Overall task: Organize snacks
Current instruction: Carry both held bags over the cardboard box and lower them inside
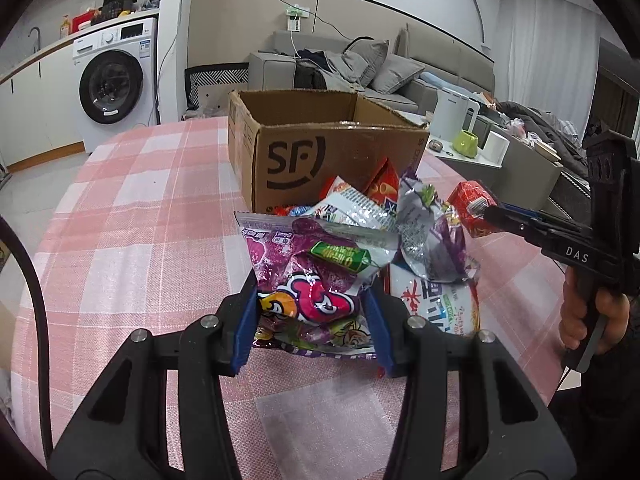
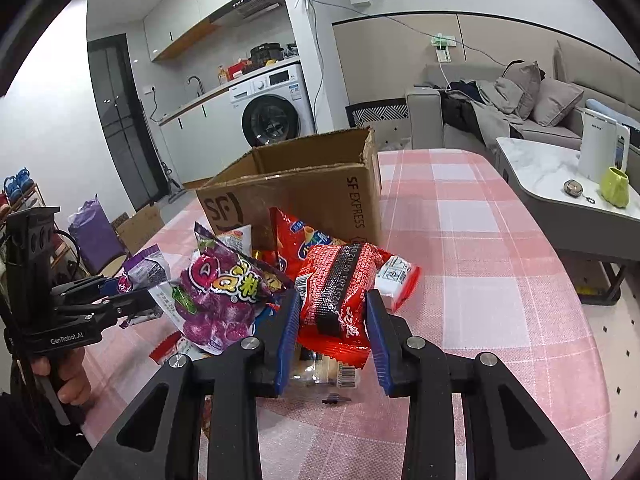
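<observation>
Left wrist: crinkly purple packet point(image 1: 308, 280).

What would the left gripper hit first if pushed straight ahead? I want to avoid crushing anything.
The left gripper already has the purple candy bag between its fingers, so that bag comes first. Beyond it lie more snack packets, then probably the cardboard box; depth is unclear.

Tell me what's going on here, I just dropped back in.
A person holds both grippers at a snack pile on the pink plaid tablecloth. The left gripper is clamped on a purple grape-candy bag; the right gripper grips a red crinkly snack packet. The open brown cardboard SF box stands just behind the pile.
</observation>
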`<state>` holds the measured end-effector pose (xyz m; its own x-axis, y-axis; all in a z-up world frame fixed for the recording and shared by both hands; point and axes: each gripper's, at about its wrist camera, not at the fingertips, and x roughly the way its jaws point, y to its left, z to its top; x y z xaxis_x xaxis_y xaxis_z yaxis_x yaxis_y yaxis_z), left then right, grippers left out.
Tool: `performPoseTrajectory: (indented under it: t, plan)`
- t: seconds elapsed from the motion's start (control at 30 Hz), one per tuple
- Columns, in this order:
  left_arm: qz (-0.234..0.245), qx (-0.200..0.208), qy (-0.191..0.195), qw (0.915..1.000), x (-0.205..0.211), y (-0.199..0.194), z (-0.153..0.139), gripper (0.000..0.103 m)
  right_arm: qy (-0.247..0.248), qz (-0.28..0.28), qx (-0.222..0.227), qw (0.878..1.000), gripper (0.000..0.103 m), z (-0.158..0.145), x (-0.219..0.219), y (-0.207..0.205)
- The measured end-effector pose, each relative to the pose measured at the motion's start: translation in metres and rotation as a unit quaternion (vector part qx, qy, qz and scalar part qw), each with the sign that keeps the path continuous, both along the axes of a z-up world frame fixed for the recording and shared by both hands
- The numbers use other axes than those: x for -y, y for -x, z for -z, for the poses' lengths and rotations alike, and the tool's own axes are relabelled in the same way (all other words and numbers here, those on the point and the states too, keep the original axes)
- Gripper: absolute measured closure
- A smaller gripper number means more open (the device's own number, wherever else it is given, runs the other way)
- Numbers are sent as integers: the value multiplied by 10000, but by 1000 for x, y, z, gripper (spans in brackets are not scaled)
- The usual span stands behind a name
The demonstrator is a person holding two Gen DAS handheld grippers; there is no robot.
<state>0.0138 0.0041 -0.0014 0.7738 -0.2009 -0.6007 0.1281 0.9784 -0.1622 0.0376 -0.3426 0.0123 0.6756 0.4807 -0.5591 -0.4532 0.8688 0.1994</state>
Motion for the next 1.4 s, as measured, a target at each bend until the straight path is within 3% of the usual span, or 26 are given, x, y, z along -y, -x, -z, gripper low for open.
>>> performPoseTrajectory:
  t: [0.47,1.03,1.4]
  plan:
    - [-118,303,-19,9995,-1,-4,-43,58,-383,-82,398,9984,70,-35,-6,-4]
    - [-382,525,-74,9979,9,-79,-93,58,-471,-215,434,9977,70,-63,-34,-51]
    - [-413,460,-334,9975,24,-134,-97,58,-456,-264,330,9981,70,-64,-48,-76]
